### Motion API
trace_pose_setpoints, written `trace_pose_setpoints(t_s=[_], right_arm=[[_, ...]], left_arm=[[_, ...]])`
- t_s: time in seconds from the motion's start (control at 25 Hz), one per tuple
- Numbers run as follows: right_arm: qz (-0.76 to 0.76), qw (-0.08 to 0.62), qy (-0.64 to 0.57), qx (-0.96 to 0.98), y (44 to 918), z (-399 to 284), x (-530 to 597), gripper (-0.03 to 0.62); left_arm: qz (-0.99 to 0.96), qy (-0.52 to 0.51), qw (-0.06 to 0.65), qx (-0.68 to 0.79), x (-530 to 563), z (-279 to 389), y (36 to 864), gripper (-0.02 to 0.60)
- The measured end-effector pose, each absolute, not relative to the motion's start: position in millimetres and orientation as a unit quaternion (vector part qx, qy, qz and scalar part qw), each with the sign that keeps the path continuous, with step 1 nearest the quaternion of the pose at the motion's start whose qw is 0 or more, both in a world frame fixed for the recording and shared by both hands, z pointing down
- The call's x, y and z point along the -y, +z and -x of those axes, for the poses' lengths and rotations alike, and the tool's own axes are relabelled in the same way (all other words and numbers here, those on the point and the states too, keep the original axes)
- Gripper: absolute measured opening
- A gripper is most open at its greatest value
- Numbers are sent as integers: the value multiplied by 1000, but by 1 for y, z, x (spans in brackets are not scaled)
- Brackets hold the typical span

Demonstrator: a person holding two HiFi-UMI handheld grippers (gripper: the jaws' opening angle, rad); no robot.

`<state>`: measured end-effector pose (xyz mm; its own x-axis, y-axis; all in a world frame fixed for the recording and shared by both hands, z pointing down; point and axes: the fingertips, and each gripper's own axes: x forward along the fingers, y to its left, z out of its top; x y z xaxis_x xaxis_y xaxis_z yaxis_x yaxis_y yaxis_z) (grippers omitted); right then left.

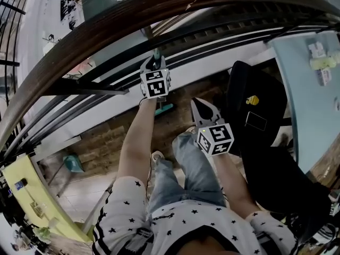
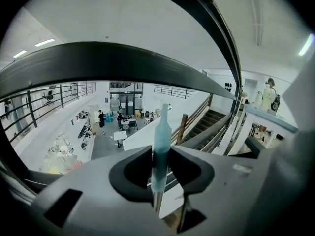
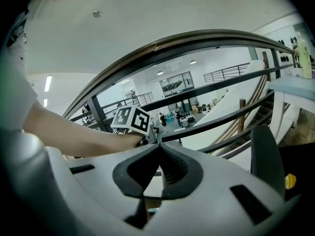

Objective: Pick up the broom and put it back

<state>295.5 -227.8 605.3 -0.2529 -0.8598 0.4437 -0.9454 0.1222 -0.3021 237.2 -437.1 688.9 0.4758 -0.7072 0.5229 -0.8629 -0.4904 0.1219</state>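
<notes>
Left gripper (image 2: 160,154) fingers (image 2: 132,173) clamped on broom handle (image 2: 161,132) near railing (image 2: 98,63); right gripper (image 3: 158,150) fingers (image 3: 176,168) together, empty.

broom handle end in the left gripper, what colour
Pale teal. The broom handle shows best in the left gripper view.

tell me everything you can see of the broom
Only the top of the broom shows clearly. It has a slim teal grip that looks like plastic and tapers to a narrow tip, on a thin shaft that looks like metal. It stands about upright, clamped between the jaws of the left gripper, with its tip poking out above them. In the head view the tip is close to the railing. Nothing else visibly touches it, and its bristle end cannot be made out for sure.
</notes>
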Motion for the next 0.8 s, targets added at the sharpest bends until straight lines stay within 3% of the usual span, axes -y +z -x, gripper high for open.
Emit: trace_pose_setpoints(t_s=[0.8], right_arm=[[-606,74,278,742,610,-296,228,-6]], left_arm=[[-818,223,211,487,443,-227,714,114]])
